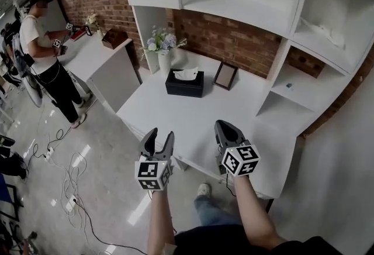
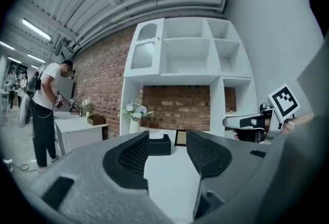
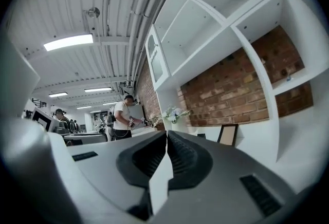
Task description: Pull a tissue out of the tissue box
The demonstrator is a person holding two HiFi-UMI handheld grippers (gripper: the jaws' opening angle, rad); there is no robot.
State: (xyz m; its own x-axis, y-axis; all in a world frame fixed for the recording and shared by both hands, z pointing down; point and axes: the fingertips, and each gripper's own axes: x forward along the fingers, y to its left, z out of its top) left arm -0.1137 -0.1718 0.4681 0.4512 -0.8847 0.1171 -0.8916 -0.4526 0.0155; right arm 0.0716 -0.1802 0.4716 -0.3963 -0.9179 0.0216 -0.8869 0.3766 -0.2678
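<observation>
The black tissue box sits toward the back of the white table, with a white tissue poking up out of its top. A vase of flowers stands just to its left, and a small picture frame leans against the brick wall to its right. Both tongs are held at the table's near edge, well apart from the box and side by side. The left tongs are spread. In the left gripper view nothing lies between them, and the tissue box shows far off through the gap, with the vase of flowers beside it. The right tongs are pressed together and empty — in the right gripper view the right tongs show their ribbed pads meeting along one narrow line, tilted up toward the white shelves. Off to the left a person in a white shirt stands at another table.
</observation>
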